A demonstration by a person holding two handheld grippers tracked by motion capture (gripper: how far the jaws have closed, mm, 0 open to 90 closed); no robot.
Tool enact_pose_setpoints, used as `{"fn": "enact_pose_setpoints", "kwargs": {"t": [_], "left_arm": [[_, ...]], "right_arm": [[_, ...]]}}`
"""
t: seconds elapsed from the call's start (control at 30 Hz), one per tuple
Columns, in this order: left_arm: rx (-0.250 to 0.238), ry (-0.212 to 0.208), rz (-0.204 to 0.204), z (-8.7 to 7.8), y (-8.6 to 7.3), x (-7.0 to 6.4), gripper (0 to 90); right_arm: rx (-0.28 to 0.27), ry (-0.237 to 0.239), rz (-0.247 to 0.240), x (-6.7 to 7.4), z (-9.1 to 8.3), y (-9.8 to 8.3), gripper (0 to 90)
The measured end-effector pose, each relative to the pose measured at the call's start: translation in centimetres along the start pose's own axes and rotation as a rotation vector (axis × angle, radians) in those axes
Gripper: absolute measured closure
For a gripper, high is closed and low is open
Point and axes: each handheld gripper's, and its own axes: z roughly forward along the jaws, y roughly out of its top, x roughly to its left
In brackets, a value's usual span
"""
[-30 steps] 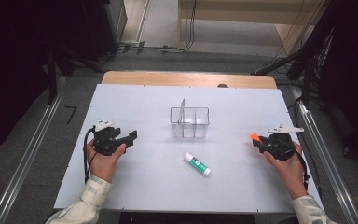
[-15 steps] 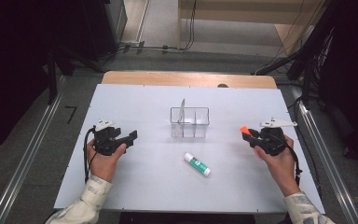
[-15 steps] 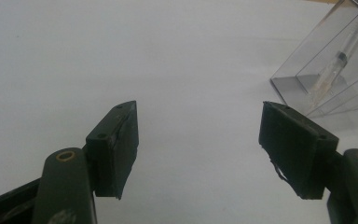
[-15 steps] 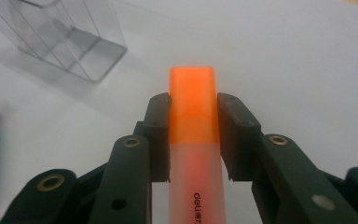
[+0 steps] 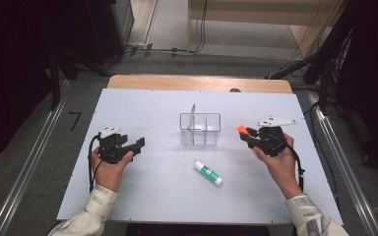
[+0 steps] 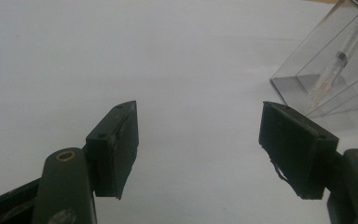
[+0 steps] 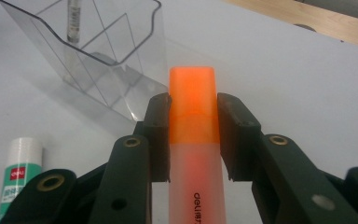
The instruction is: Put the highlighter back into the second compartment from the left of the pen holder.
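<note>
While the left gripper [image 5: 133, 146] has stayed where it was at the lower left of the high view, resting on the white tabletop [image 5: 147, 201] with its jaws spread wide and nothing between them, the right gripper [image 5: 246, 133] has travelled leftward across the frame over the last second and now sits just to the right of the clear plastic divided organiser box [image 5: 200, 129]. Its jaws are clamped on both sides of a translucent orange highlighter pen [image 7: 193, 140], whose bright orange cap end sticks out past the jaw tips and points toward the organiser box [image 7: 98, 60] in the upper left of the right gripper view. That shift suggests the carry is well along and the pen is probably meant for one of the box's compartments; it is near the box but not yet over its rim, so a lift and tilt seem to be what remains. A clear slim pen [image 7: 72, 23] already stands in the box. The white and green glue stick [image 5: 208, 173] lies on the tabletop below the box, at centre frame, untouched.
</note>
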Motion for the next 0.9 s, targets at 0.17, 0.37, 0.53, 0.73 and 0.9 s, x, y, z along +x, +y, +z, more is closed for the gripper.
{"fn": "enact_pose_setpoints", "kwargs": {"t": [0.17,0.37,0.53,0.73,0.9], "left_arm": [[0.001,-0.001,0.0,0.0,0.0,-0.1,28.9],[0.001,-0.002,-0.002,-0.1,0.0,0.0,28.9],[0.0,-0.003,-0.003,0.0,0.0,0.0,28.9],[0.005,-0.005,-0.006,0.0,-0.1,0.1,28.9],[0.004,-0.008,-0.005,0.0,-0.1,0.1,28.9]], "right_arm": [[-0.006,0.038,-0.017,1.1,0.4,1.0,65.1],[-0.015,0.061,-0.045,2.3,1.2,2.3,65.1],[-0.022,0.081,-0.06,3.4,1.9,3.3,65.1],[-0.039,0.106,-0.084,4.9,2.6,4.7,65.1],[-0.049,0.125,-0.081,5.6,3.3,5.6,65.1]]}}
